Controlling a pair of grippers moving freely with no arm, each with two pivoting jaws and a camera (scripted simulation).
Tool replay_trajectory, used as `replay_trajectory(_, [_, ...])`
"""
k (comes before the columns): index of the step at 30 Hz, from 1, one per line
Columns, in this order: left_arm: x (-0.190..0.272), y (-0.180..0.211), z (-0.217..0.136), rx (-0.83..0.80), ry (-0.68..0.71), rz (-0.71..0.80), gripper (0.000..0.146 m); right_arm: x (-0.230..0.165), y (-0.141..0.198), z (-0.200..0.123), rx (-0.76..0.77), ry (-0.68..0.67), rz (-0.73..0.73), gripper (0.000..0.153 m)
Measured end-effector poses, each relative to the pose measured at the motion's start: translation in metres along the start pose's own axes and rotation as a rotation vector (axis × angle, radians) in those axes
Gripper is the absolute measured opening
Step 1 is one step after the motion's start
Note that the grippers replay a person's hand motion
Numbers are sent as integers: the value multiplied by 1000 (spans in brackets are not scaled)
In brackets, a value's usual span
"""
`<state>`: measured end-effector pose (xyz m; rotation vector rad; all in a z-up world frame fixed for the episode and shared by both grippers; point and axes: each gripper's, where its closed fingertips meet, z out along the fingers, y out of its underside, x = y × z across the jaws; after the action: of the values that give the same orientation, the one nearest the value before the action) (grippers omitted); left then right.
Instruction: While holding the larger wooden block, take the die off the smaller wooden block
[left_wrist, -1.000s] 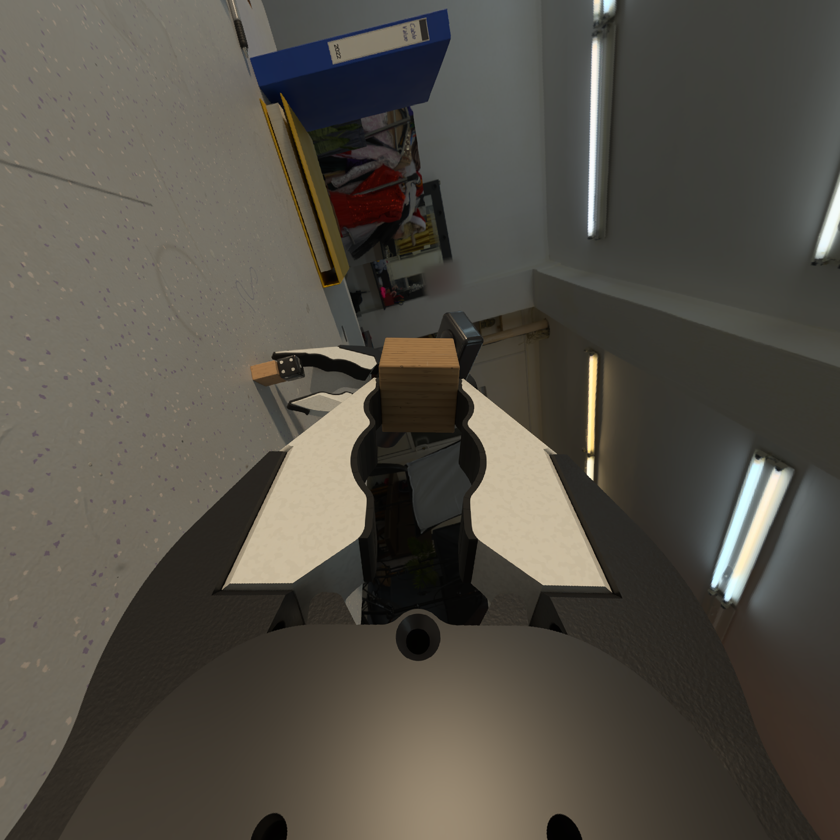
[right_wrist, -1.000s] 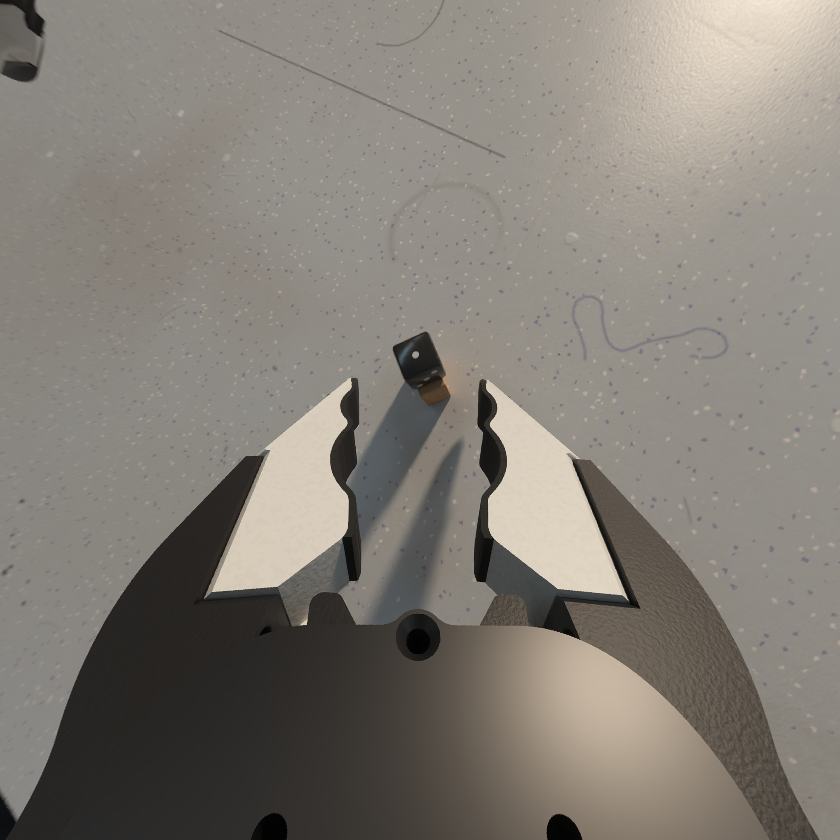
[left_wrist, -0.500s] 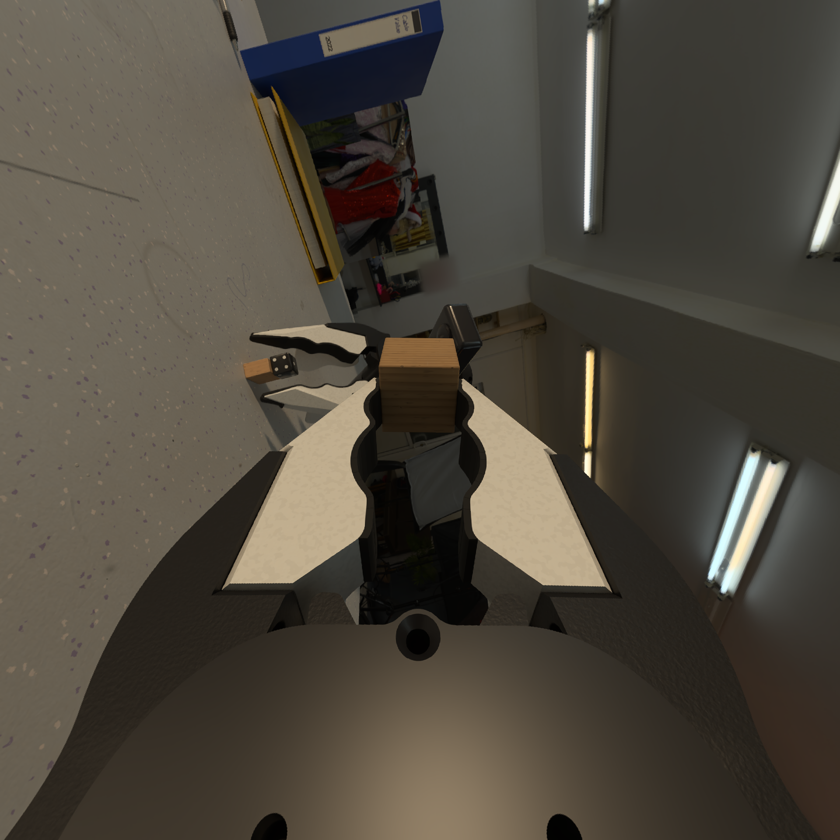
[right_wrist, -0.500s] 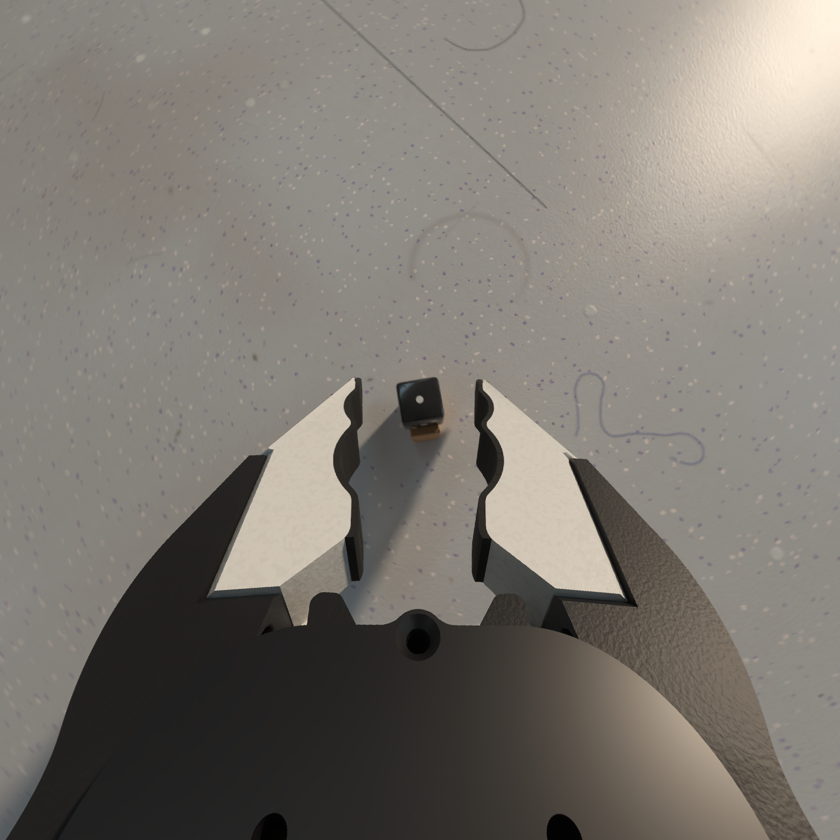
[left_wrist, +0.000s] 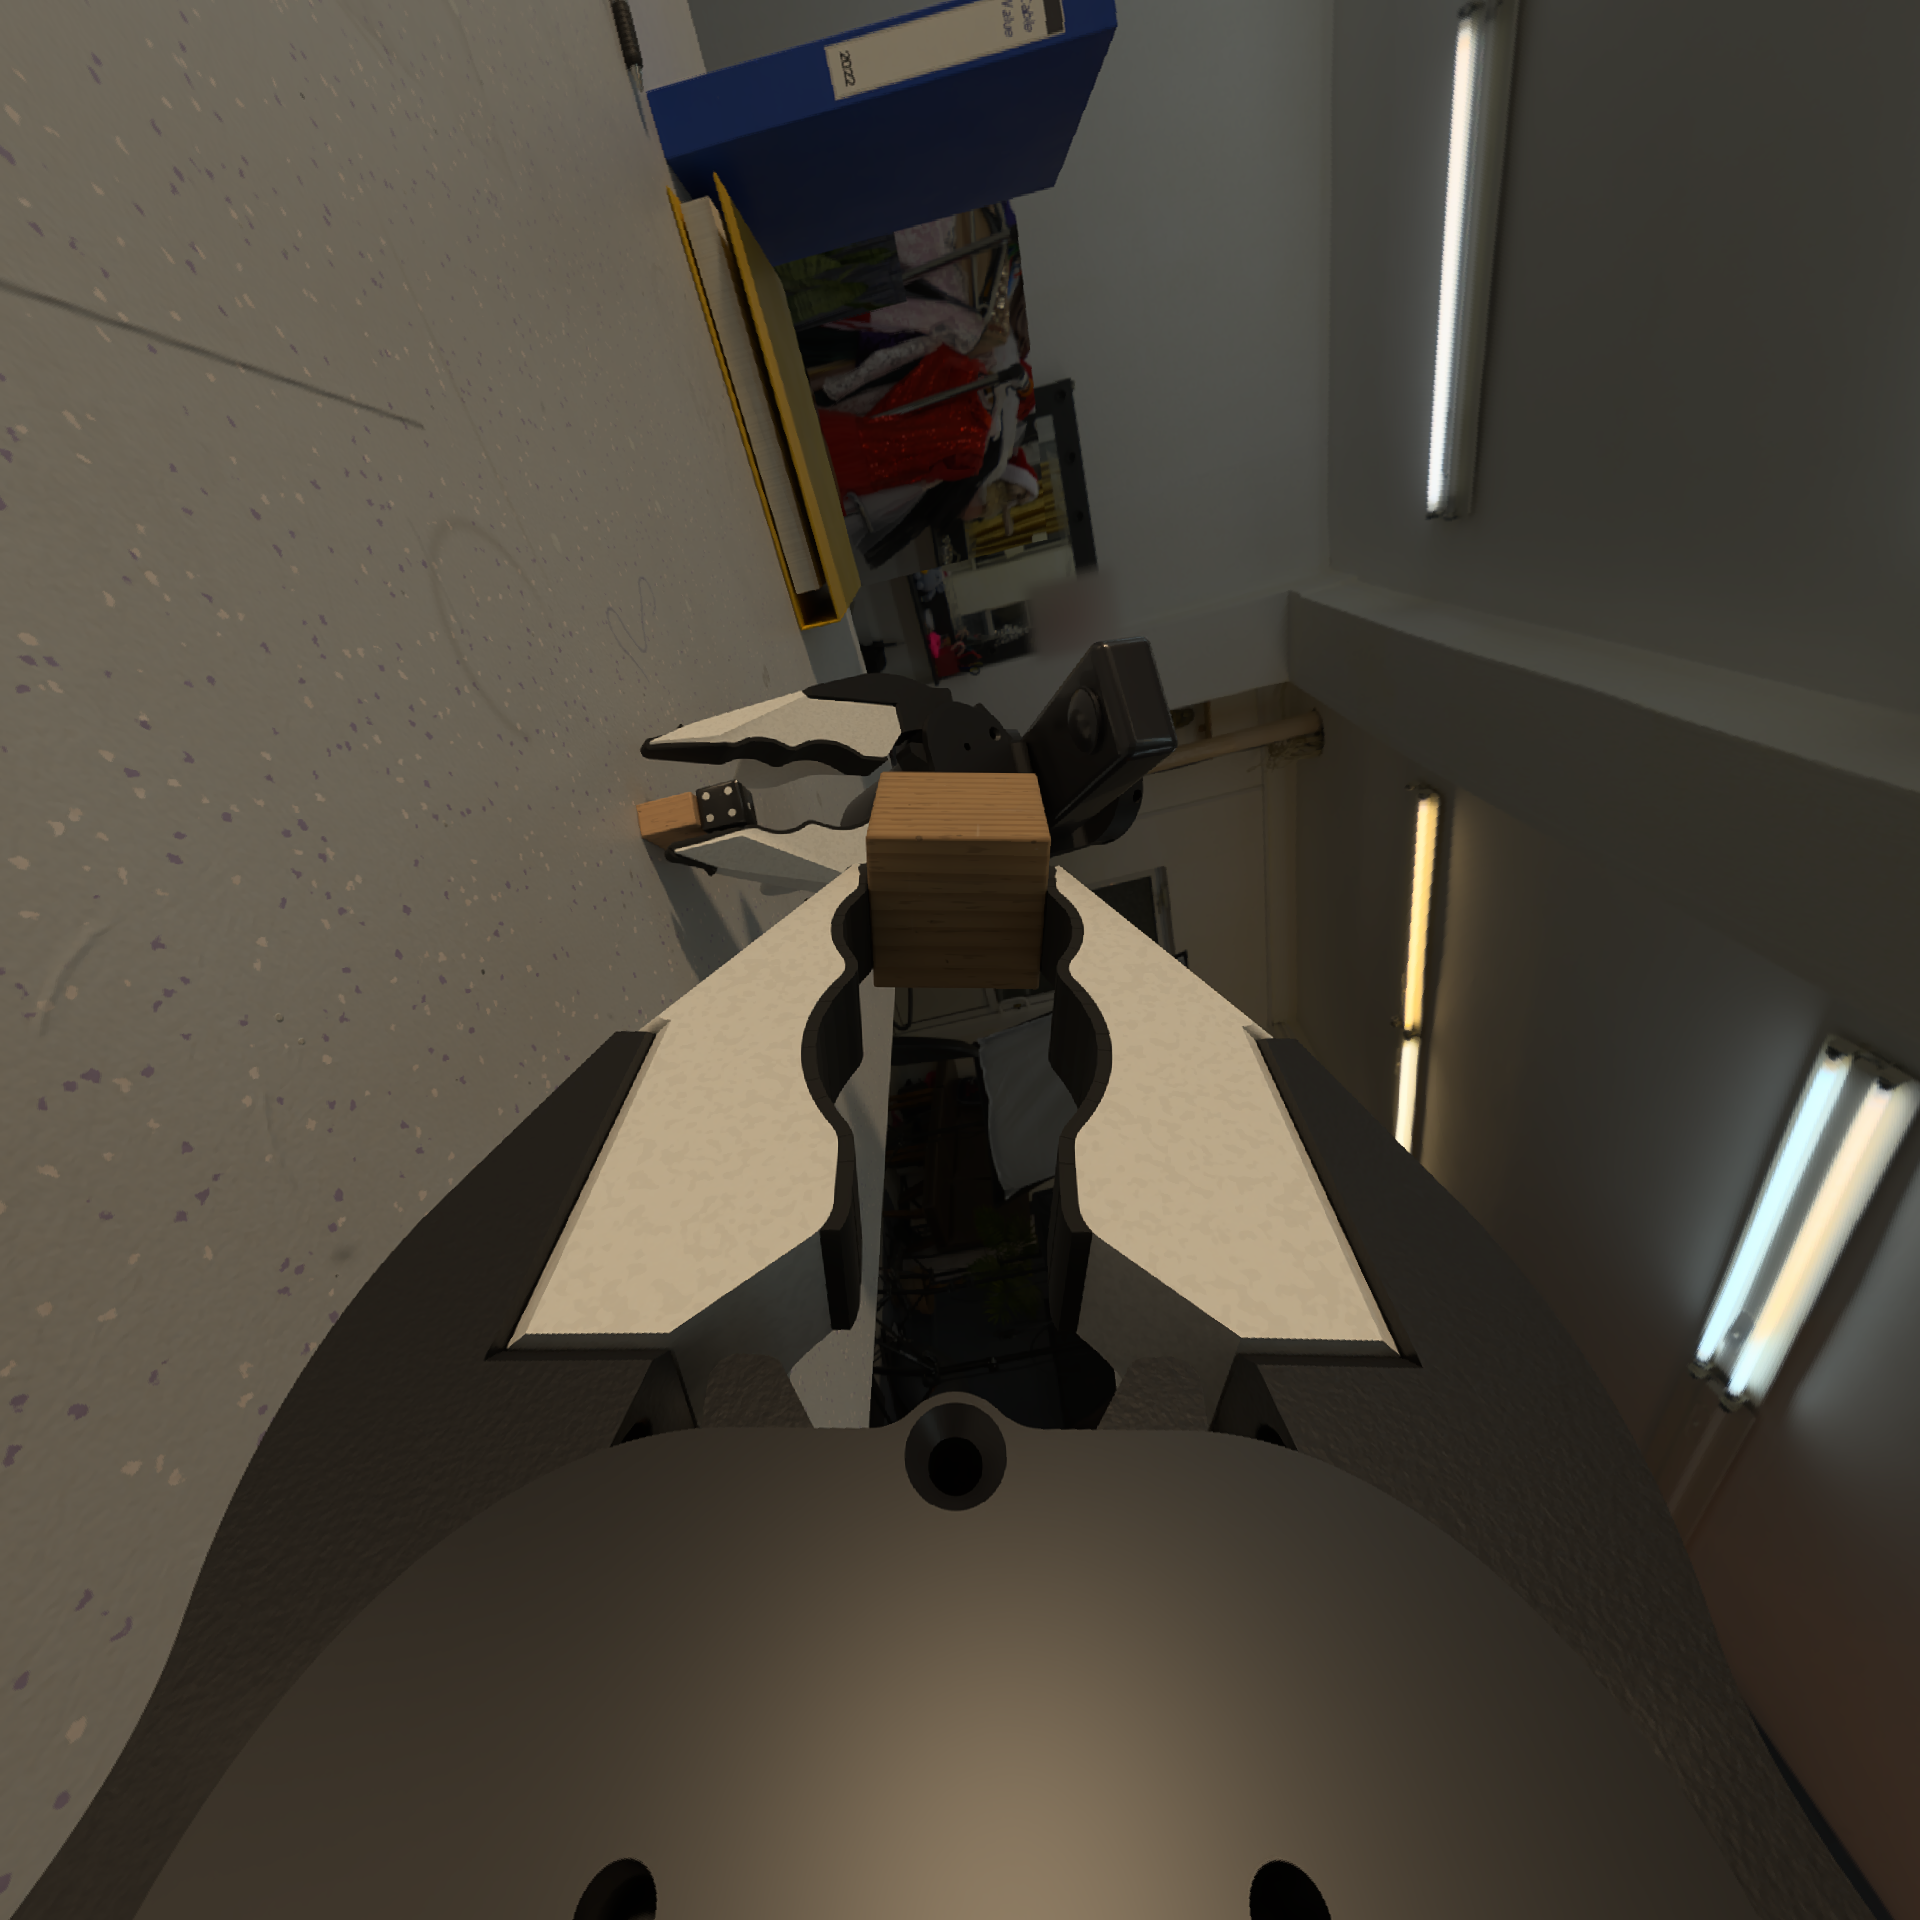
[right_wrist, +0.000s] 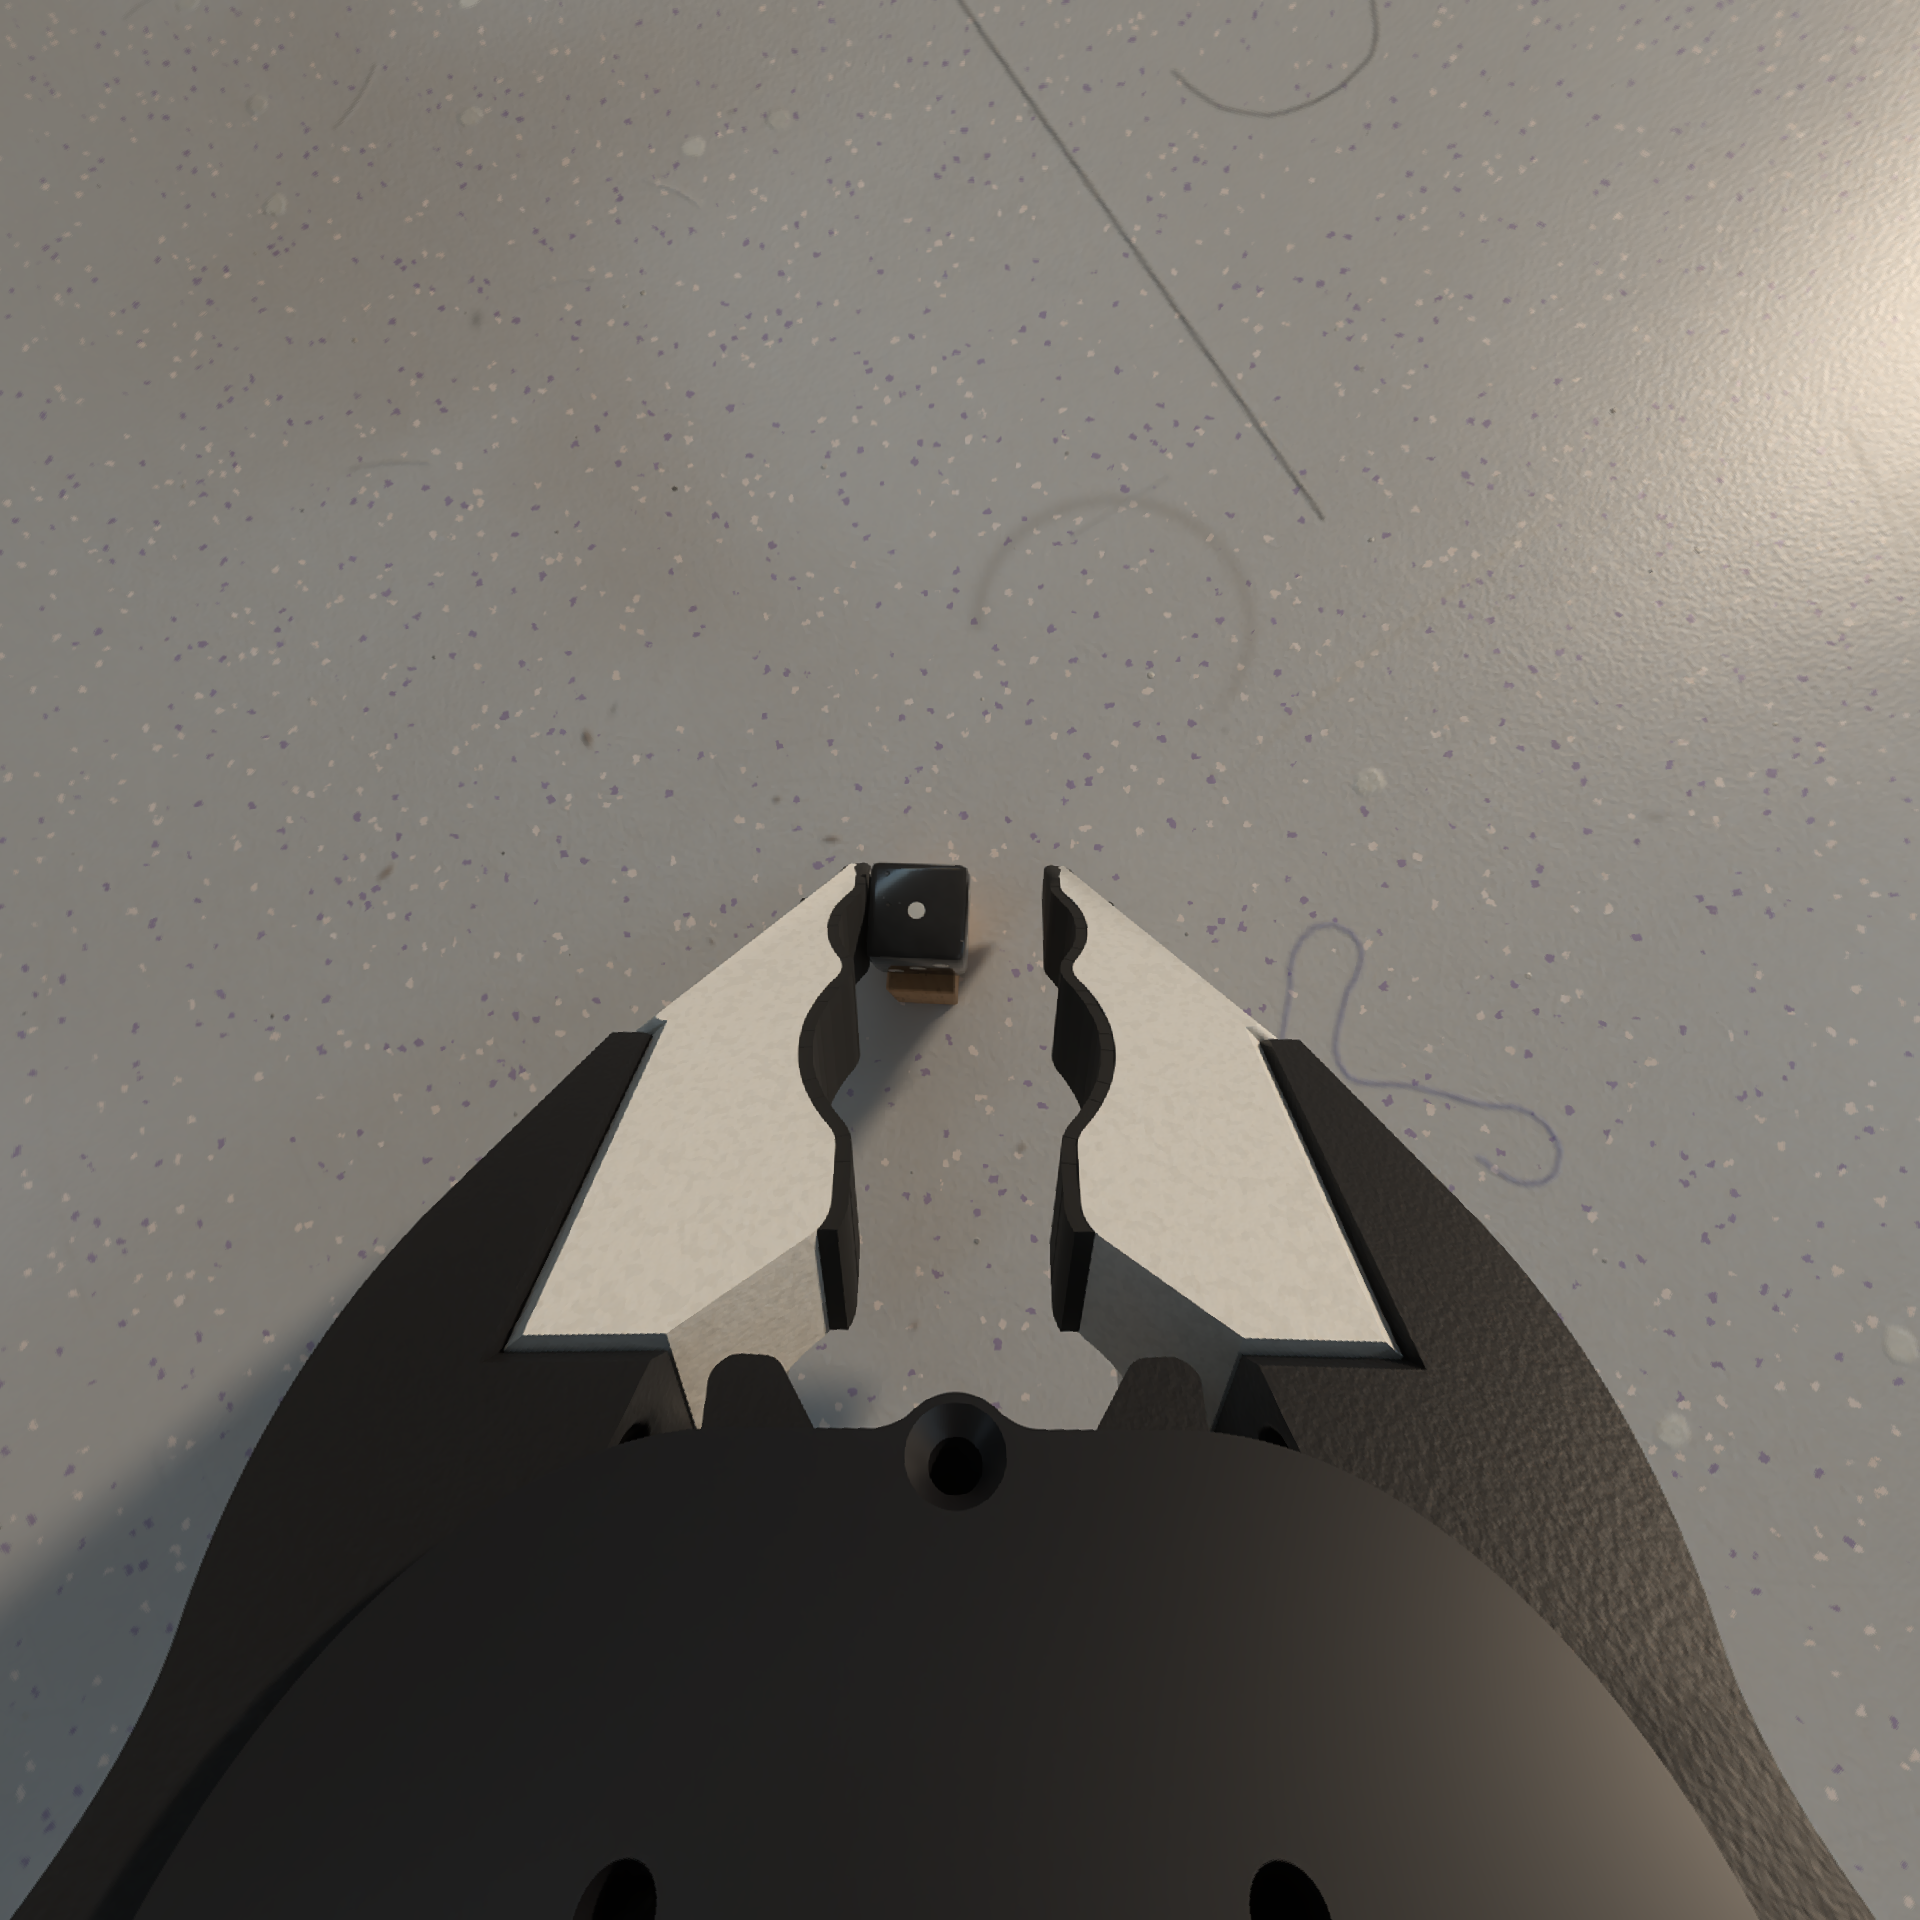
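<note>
My left gripper (left_wrist: 956, 883) is shut on the larger wooden block (left_wrist: 956, 878) and holds it above the table. A black die (right_wrist: 920, 911) with white pips sits on the smaller wooden block (right_wrist: 923, 985), which stands on the speckled grey table (right_wrist: 520, 520). My right gripper (right_wrist: 954, 883) is open and points down, its fingers on either side of the die; the left fingertip touches or nearly touches the die, and a gap stays on the right. In the left wrist view the die (left_wrist: 724, 803), the small block (left_wrist: 670, 816) and the right gripper (left_wrist: 686, 798) show beyond the held block.
A blue binder (left_wrist: 883, 104) and a yellow folder (left_wrist: 774, 416) lie at the table's far edge. The table carries pen scribbles (right_wrist: 1403, 1081) near the right gripper.
My right gripper has come down and shifted so that the die now sits between its fingertips, close against the left one. The left gripper keeps the larger block almost still.
</note>
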<state>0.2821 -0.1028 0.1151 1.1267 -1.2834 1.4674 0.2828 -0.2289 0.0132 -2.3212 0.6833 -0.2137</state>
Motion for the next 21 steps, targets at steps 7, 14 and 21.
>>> replay_trajectory(7, [-3,-1,1,3,2,-17,31,0,-3,1,27,-4,37,28])
replay_trajectory(14, [-3,-1,2,9,8,-19,31,-4,-3,-2,39,-29,49,22])
replay_trajectory(21, [-6,-2,1,22,11,-37,31,-7,-1,-20,98,-15,93,17])
